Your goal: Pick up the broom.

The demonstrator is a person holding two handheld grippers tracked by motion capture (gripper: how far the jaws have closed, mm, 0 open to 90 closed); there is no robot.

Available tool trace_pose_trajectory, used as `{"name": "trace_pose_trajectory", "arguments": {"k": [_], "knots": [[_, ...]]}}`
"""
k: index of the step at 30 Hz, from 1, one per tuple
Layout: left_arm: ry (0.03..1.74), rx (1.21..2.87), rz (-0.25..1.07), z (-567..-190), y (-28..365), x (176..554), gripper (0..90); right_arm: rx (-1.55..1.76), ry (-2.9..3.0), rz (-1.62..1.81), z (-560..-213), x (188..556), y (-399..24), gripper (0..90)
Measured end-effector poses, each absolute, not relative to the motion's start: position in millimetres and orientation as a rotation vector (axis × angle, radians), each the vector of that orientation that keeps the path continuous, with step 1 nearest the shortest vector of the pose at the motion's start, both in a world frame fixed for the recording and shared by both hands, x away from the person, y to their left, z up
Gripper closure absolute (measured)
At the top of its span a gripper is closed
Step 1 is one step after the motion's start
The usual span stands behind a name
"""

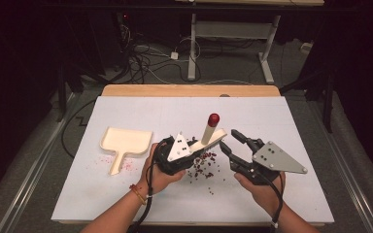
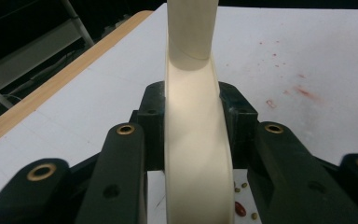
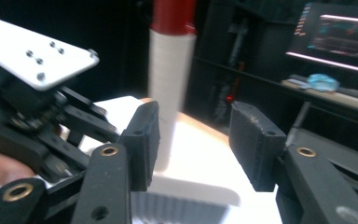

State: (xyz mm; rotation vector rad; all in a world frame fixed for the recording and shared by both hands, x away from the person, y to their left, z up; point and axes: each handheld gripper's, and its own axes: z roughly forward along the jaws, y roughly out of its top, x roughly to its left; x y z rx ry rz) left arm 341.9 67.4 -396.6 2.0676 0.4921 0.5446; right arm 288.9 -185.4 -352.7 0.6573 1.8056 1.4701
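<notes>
Cream plastic forms the brush [image 1: 212, 135], whose flat head is pinched between the jaws of the left tongs [image 2: 193, 140], with the red-capped handle rising upright above the white surface [image 1: 291, 194]. The right tongs [image 1: 229, 141] stand spread beside the brush head, with nothing pressed between the pads; in the right gripper view the handle shows just beyond the gap. A scatter of dark red beans [image 1: 205, 165] lies on the surface just below the brush, between the 2 hands. The cream dustpan [image 1: 124, 145] rests well apart to the left, with faint red smears near it. Judgement: the step in hand is sweeping the beans. To do it well, keep the brush edge low against the surface, draw short strokes to gather the scatter into 1 heap, and bring the dustpan close before pushing.
</notes>
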Motion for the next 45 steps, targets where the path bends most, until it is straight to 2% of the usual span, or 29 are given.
{"name": "trace_pose_trajectory", "arguments": {"k": [14,20,22,31,32,33,34,37,41,43,45], "knots": [[0.449,2.064,0.456,-395,77,345,65.5,0.655,1.963,1.368,-378,307,-213,47.5],[0.301,2.093,0.337,-390,89,341,65.5,0.549,2.175,1.322,-387,320,-212,41.0],[0.217,2.119,0.267,-391,92,338,65.5,0.508,2.225,1.355,-387,320,-211,40.2],[-0.041,2.207,0.103,-394,78,326,65.4,0.278,2.572,1.323,-399,318,-192,39.6],[-0.050,2.215,0.102,-394,77,325,65.4,0.263,2.611,1.315,-402,320,-191,43.1],[-0.056,2.217,0.090,-395,76,326,65.4,0.249,2.650,1.343,-405,321,-191,53.6],[-0.059,2.214,0.076,-396,76,326,65.3,0.216,2.693,1.384,-407,322,-191,59.7],[-0.056,2.215,0.055,-397,77,328,64.7,0.160,2.732,1.360,-407,321,-188,65.1],[0.056,2.231,0.185,-397,85,328,51.1,0.187,2.713,1.329,-405,321,-188,67.8],[0.147,2.238,0.313,-396,96,323,33.7,0.215,2.684,1.301,-404,323,-190,67.9],[0.216,2.227,0.394,-397,112,317,29.8,0.257,2.661,1.290,-402,325,-193,67.9]]}}
